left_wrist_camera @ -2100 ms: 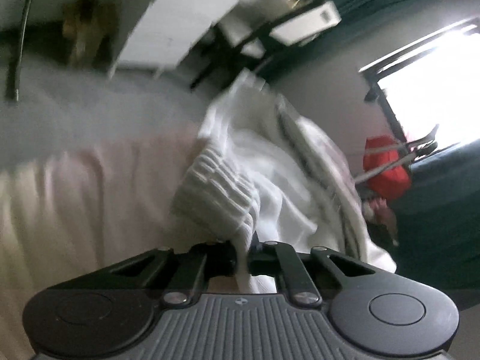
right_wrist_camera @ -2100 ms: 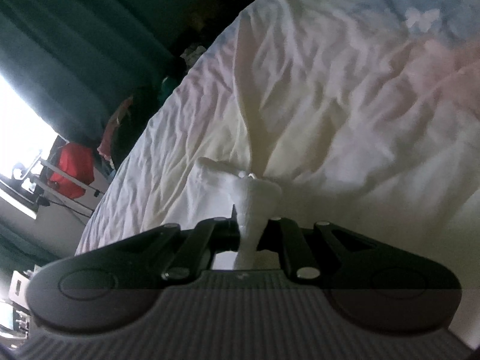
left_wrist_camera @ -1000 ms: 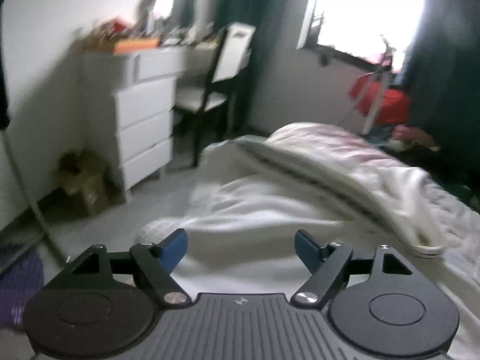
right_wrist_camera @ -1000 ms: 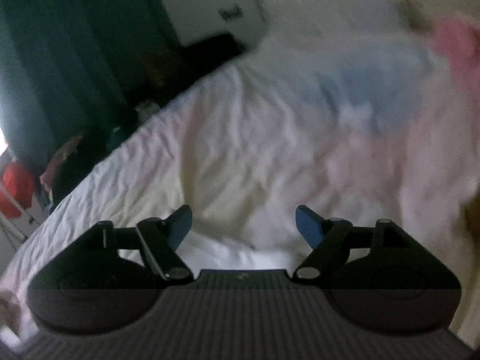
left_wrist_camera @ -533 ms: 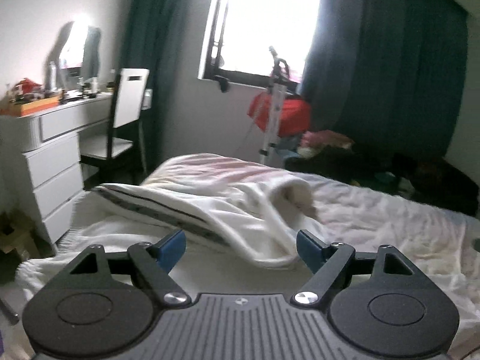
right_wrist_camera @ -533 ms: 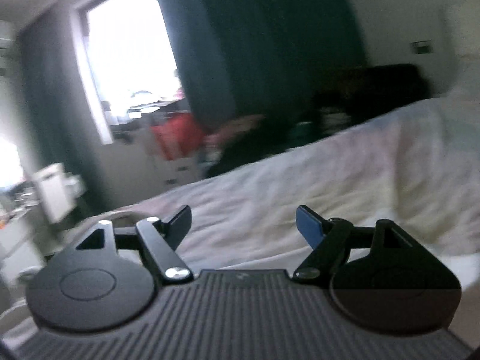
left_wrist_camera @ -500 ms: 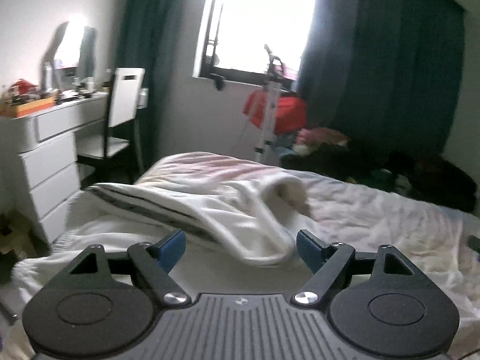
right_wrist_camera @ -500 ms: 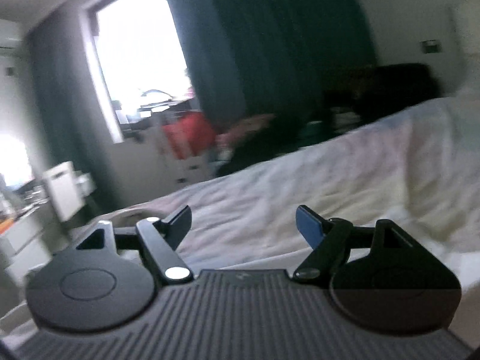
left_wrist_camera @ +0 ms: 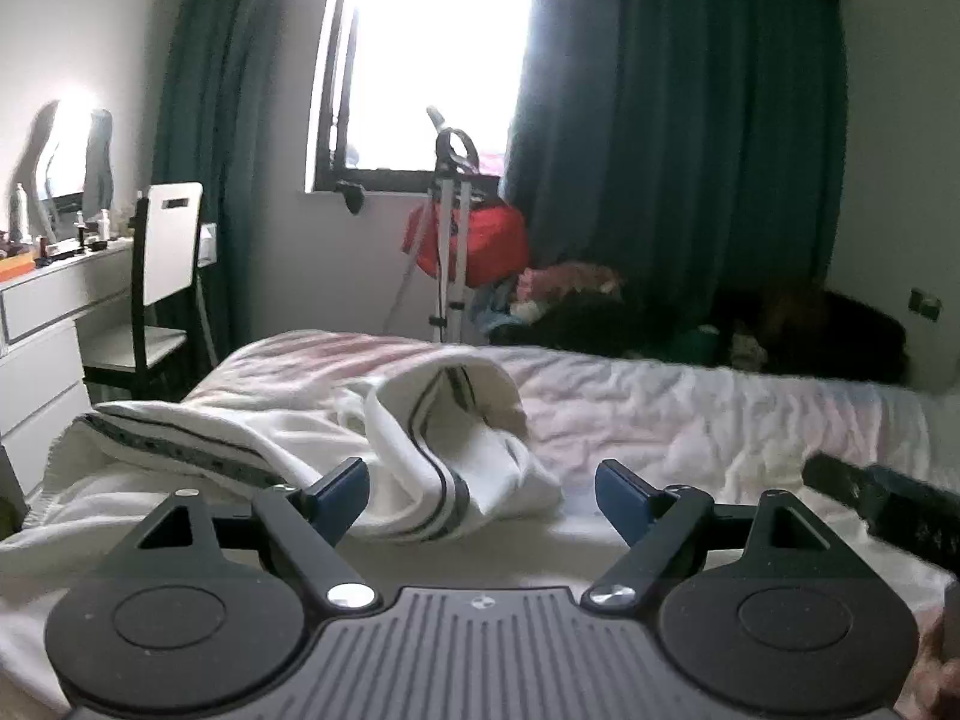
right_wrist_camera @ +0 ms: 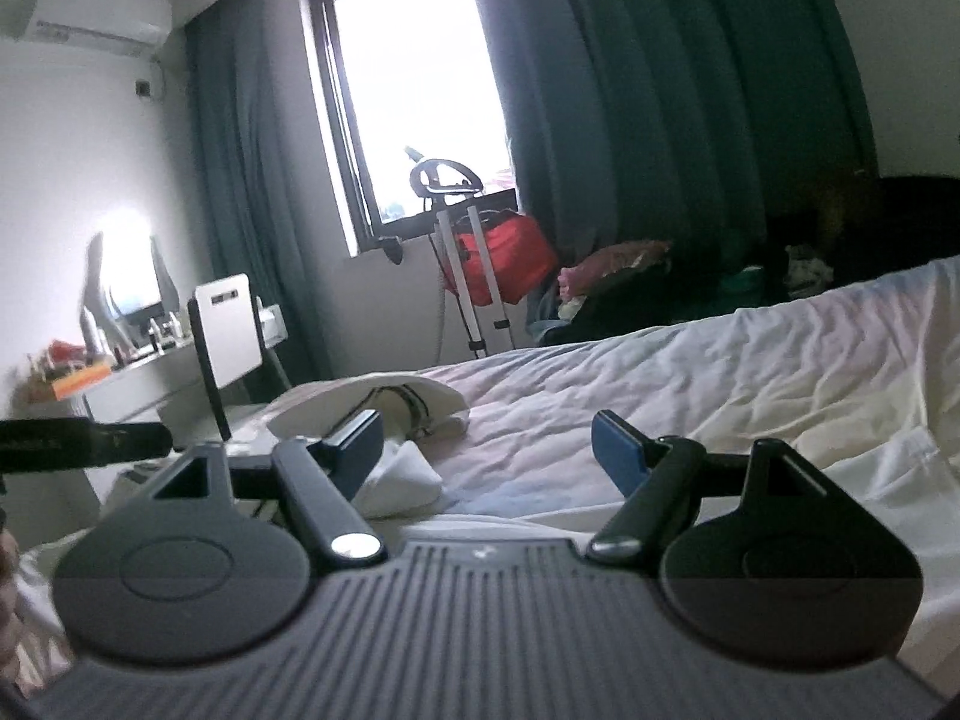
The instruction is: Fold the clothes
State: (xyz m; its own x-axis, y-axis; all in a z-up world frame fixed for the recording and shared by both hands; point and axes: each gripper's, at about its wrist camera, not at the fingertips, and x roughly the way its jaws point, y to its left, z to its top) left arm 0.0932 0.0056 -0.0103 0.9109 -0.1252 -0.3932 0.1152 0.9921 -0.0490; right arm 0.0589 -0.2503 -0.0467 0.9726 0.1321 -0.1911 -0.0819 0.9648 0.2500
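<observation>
Nearest, the left gripper (left_wrist_camera: 480,495) and right gripper (right_wrist_camera: 487,441) both hover level above the bed (left_wrist_camera: 690,414) with jaws spread wide, gripping nothing. Just beyond the left one, a white garment with dark stripes (left_wrist_camera: 432,450) lies rumpled and loosely doubled over on the sheet. Farther off stand a chair (left_wrist_camera: 162,276), a metal stand (left_wrist_camera: 450,240) with what looks like a red bag (left_wrist_camera: 492,240), and teal curtains (left_wrist_camera: 678,138) by the window (left_wrist_camera: 438,54).

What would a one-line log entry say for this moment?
left gripper: open, empty | right gripper: open, empty | white striped garment: rumpled on bed, unfolded
</observation>
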